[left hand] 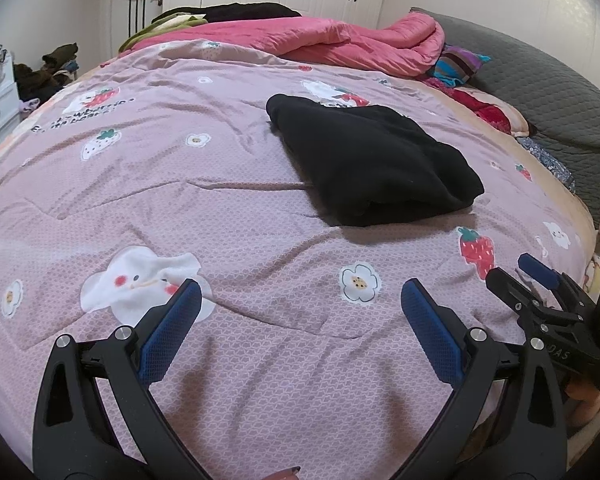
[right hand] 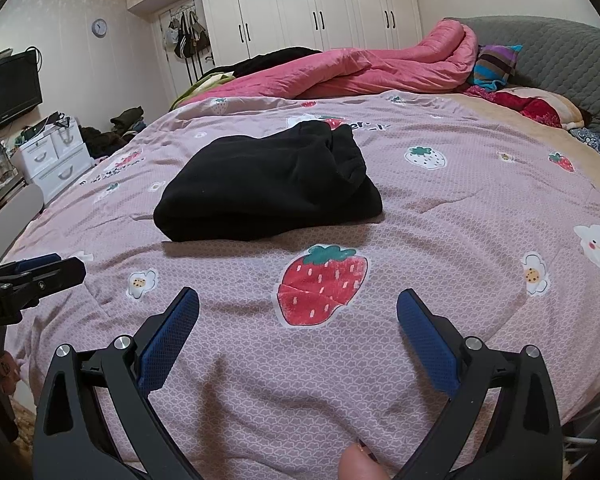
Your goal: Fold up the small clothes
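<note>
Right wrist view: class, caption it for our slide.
Open right gripper hovers over the pink quilt, facing a folded black garment.

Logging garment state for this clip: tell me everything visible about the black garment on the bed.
The black garment is a soft, fleecy-looking dark cloth, folded into a thick, roughly rectangular bundle with stacked layers showing at its near edge and a rumpled, bunched end farther away. It lies flat on the pink strawberry-print quilt, beyond both grippers. Nothing else touches it: the left gripper and right gripper are open and apart from it.
</note>
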Demonstrator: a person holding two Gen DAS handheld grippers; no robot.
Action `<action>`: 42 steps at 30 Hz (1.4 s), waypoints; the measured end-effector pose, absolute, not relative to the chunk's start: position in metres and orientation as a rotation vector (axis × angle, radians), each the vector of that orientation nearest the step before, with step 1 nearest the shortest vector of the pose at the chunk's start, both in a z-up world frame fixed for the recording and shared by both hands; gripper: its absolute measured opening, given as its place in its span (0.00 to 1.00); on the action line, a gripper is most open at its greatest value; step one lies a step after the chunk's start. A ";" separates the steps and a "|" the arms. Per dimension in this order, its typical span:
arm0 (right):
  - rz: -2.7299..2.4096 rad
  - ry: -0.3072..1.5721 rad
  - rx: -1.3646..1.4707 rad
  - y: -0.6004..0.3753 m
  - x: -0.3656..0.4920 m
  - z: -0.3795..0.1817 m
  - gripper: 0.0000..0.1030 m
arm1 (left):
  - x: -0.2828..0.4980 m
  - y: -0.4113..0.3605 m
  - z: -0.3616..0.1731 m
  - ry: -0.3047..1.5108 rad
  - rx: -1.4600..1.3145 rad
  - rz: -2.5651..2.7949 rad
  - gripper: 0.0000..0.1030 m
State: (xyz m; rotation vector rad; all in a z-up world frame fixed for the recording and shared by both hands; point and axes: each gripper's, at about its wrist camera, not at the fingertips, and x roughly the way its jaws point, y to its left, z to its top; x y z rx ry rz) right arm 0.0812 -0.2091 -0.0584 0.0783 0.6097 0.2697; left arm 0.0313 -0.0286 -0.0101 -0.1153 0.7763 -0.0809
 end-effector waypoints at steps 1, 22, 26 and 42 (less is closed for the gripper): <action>0.267 0.609 0.077 -0.209 0.081 -0.058 0.96 | 0.031 -0.029 -0.010 0.777 -0.114 -0.080 0.91; 0.266 0.611 0.070 -0.208 0.080 -0.058 0.96 | 0.030 -0.030 -0.011 0.783 -0.105 -0.069 0.91; 0.267 0.611 0.069 -0.208 0.080 -0.058 0.96 | 0.030 -0.030 -0.010 0.784 -0.106 -0.071 0.91; 0.259 0.612 0.064 -0.207 0.081 -0.059 0.96 | 0.028 -0.030 -0.011 0.789 -0.099 -0.062 0.91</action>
